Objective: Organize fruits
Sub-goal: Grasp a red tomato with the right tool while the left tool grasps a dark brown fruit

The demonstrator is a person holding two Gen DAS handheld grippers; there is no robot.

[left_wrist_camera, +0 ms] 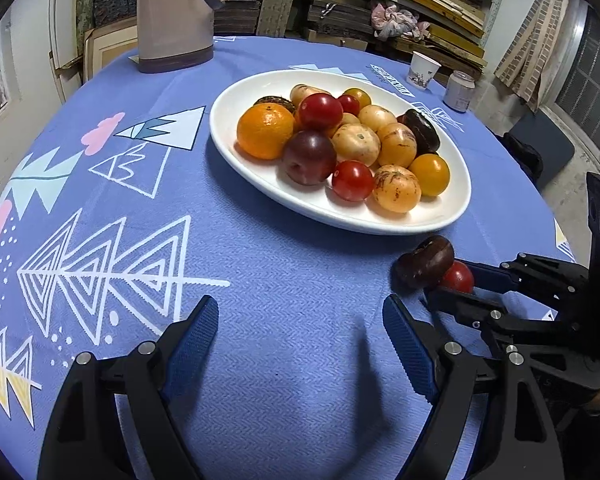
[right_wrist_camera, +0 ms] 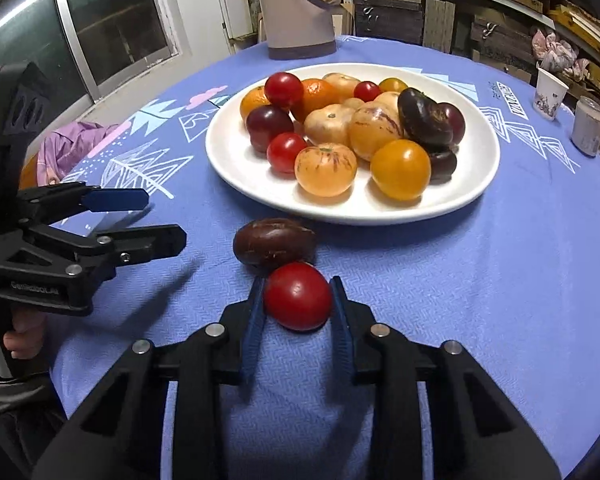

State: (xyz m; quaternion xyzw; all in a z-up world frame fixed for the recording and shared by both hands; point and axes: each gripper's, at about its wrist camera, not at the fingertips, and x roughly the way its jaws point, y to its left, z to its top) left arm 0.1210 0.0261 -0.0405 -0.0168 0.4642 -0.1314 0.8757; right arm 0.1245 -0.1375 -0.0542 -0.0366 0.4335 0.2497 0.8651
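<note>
The right gripper (right_wrist_camera: 298,300) is clamping a small round red tomato (right_wrist_camera: 298,296) between its blue ribbed pads, the fruit resting on the blue patterned tablecloth (right_wrist_camera: 480,300) of the round table, close to the table's near edge. Just beyond the tomato, and touching it, a dark brown oblong fruit (right_wrist_camera: 274,245) is lying on the cloth, between the tomato and the rim of the white oval ceramic plate (right_wrist_camera: 228,160). The plate is sitting towards the middle of the table and is carrying a heap of fruit: an orange mandarin (left_wrist_camera: 265,131), red and yellow tomatoes, pale speckled round fruits and dark purple ones (the pile is hiding some of them).

The left gripper (left_wrist_camera: 300,322) is hovering over bare cloth near the table's near edge with its fingers wide apart and nothing between them, just beside the right gripper.

At the far edge a tall beige plastic jug (left_wrist_camera: 172,16) is standing, and at the far right edge a white printed paper cup (left_wrist_camera: 423,70) and a small pale jar (left_wrist_camera: 459,91) are standing side by side.
</note>
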